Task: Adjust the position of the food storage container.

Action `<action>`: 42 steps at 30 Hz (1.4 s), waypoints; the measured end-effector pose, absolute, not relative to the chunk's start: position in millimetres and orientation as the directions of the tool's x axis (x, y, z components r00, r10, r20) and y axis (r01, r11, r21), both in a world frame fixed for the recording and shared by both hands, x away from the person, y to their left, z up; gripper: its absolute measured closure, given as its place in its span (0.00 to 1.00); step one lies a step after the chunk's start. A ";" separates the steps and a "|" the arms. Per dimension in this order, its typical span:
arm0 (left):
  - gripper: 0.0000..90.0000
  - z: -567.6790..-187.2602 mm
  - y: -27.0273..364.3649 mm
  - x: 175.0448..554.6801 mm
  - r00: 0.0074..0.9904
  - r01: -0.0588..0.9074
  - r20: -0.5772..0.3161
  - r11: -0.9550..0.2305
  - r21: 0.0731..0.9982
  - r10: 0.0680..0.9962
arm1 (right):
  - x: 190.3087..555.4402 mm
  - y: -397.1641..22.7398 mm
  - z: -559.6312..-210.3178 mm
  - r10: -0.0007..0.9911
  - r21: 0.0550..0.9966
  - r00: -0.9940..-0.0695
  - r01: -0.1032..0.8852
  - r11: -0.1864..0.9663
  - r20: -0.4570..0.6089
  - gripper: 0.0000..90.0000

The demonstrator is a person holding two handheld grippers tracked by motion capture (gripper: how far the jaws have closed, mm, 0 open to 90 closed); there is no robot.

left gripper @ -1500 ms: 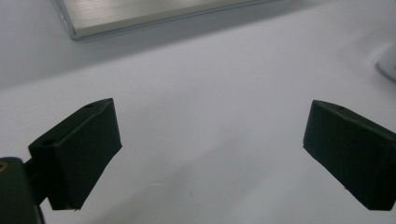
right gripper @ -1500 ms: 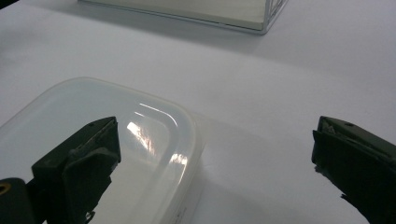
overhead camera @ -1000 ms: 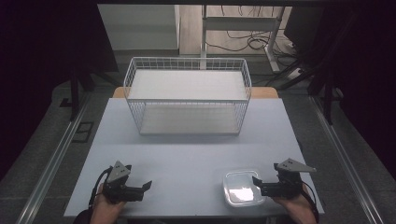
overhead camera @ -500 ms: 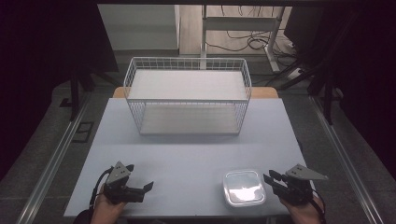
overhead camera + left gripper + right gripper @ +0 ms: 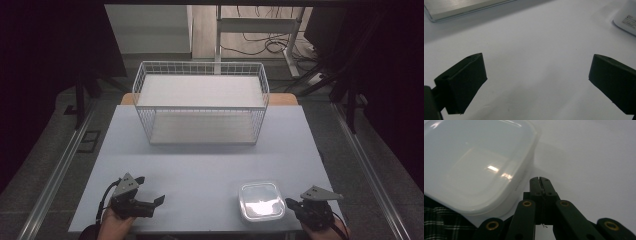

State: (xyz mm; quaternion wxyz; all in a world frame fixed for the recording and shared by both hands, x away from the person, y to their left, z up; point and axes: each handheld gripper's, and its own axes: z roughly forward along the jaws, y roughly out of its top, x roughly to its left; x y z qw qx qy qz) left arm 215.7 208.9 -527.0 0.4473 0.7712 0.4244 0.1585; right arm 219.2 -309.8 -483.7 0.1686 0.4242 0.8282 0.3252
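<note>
A white lidded plastic container [image 5: 261, 201] sits near the table's front edge at the right; it looms at the upper left of the right gripper view [image 5: 476, 165]. My right gripper [image 5: 291, 204] rests just right of it, jaws shut together with nothing between them [image 5: 540, 180]. My left gripper [image 5: 152, 194] lies at the front left, open, its two black pads [image 5: 464, 82] wide apart over bare table. A corner of the container [image 5: 627, 17] shows at the upper right of the left gripper view.
A white wire basket [image 5: 201, 106] stands at the back middle of the pale table [image 5: 200, 165]; its base edge [image 5: 461, 8] shows in the left gripper view. Dark floor and metal rails flank the table.
My right gripper has drawn back to the right, off the container, and stands beside it. The left gripper has hardly moved.
</note>
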 end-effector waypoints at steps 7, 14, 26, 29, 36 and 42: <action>0.01 -527.3 208.2 216.0 0.589 0.519 -0.130 -0.250 0.818 0.797 | 219.4 -297.5 -486.2 0.783 0.671 -0.622 0.591 0.448 0.025 0.99; 0.01 -527.9 206.4 216.5 0.589 0.524 -0.122 -0.262 0.811 0.799 | 222.5 -280.5 -487.6 0.746 0.669 -0.664 0.580 0.465 0.057 0.99; 0.01 -528.5 204.7 217.0 0.590 0.525 -0.112 -0.274 0.805 0.800 | 229.7 -243.9 -491.0 0.677 0.664 -0.730 0.555 0.502 0.098 0.99; 0.01 -528.9 204.2 217.2 0.586 0.528 -0.108 -0.278 0.802 0.803 | 231.3 -236.5 -491.9 0.657 0.665 -0.746 0.545 0.510 0.108 0.99; 0.01 -529.2 203.8 217.3 0.591 0.519 -0.101 -0.282 0.807 0.800 | 238.5 -210.9 -495.1 0.617 0.681 -0.774 0.528 0.507 0.141 0.99; 0.01 -529.4 202.1 217.0 0.602 0.509 -0.093 -0.291 0.810 0.793 | 244.7 -190.5 -496.7 0.576 0.681 -0.801 0.513 0.523 0.162 0.99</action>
